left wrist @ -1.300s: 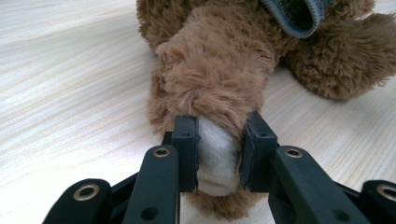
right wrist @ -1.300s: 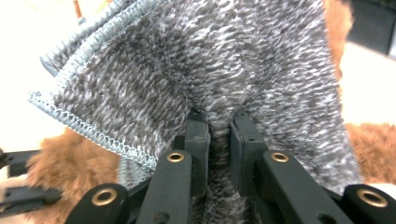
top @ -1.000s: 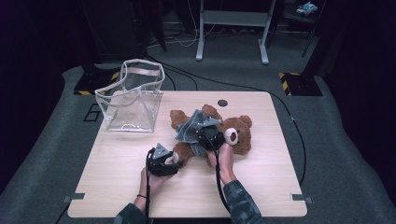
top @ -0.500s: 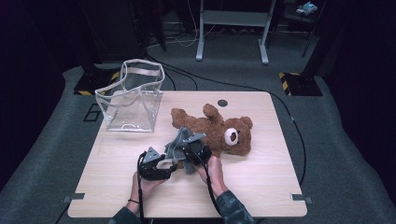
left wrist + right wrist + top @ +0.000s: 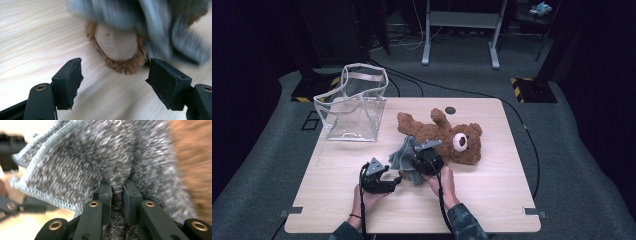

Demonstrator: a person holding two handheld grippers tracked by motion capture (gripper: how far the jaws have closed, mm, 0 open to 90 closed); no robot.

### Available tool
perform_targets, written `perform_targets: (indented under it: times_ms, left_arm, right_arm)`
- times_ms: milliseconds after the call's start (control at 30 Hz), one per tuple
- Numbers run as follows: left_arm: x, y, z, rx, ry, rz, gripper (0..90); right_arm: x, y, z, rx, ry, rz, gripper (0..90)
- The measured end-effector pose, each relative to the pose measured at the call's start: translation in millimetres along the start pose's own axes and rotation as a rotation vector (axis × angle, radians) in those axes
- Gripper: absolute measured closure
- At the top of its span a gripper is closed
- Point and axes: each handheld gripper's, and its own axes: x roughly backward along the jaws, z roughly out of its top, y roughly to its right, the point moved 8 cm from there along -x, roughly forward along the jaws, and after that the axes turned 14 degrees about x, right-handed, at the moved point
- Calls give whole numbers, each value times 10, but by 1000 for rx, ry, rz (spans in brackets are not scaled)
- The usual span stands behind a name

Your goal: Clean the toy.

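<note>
Right gripper view: right tool (image 5: 117,191) pinches grey garment (image 5: 82,167).

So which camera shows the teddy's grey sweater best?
The right gripper view: the grey sweater is close up, its knit and stitched hem sharp, pinched in the right gripper. The left gripper view shows it blurred above a paw. The high view shows it small beside the teddy bear.
</note>
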Motion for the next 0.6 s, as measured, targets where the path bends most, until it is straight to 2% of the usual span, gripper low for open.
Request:
perform_targets:
  times_ms: [33,100,200,300,367,433,500,600]
  left_arm:
    - [6,-1,0,2,-2,-2,267]
    - [8,0,-1,2,-4,-5,267]
    - [1,-1,-2,-8,-2,0,266]
    - [0,-3,1,-6,1,4,266]
    - [-9,-1,4,-25,-8,18,266]
    - [-27,16,28,-26,3,19,266]
    - [-49,51,74,-7,13,7,265]
    - [-133,123,178,-17,19,6,265]
  right_arm:
    - [-45,-49,-47,26,-25,11,793]
    - [-85,-148,-111,29,-42,45,793]
    - [18,-130,-112,25,-28,48,792]
    - [335,72,7,18,57,-49,787]
    - [593,289,105,-6,122,-152,784]
    - [735,481,142,-29,155,-217,783]
    - [777,673,100,-49,128,-286,784]
    - [647,830,-62,-84,50,-328,783]
